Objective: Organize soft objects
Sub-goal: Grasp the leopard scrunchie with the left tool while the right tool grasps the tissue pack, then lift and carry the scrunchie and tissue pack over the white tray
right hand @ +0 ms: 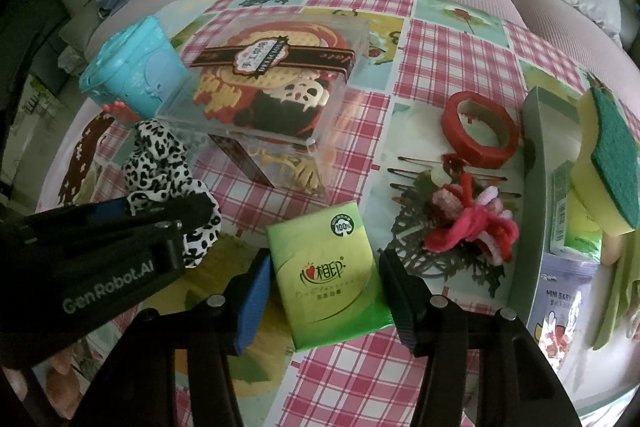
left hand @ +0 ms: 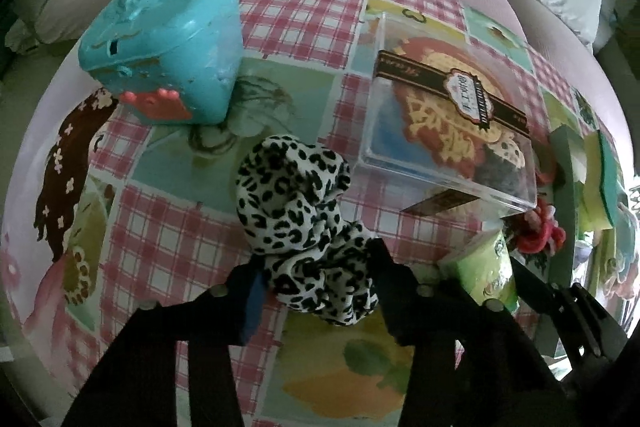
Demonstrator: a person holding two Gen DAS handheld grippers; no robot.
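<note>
A black-and-white leopard-print scrunchie [left hand: 296, 203] lies on the checked tablecloth [left hand: 304, 7]. My left gripper [left hand: 316, 267] points down at it, and its pads pinch the scrunchie's near end. The same grip shows at the left of the right wrist view, on the scrunchie [right hand: 160, 167]. A green tissue pack [right hand: 328, 275] lies flat between the fingers of my right gripper [right hand: 325, 263]. The blue pad [right hand: 256, 291] touches its left edge and the black finger its right edge. The pack [left hand: 488, 267] also shows at the lower right of the left wrist view.
A teal tub [left hand: 168, 39] and a clear plastic box [left hand: 448, 115] stand just beyond the scrunchie. To the right are a red tape roll [right hand: 480, 131], hairpins [right hand: 420, 171], a pipe-cleaner flower [right hand: 472, 223], and a green tray [right hand: 540, 147] holding a sponge [right hand: 608, 163]. A brown flowered scrunchie [left hand: 68, 155] lies far left.
</note>
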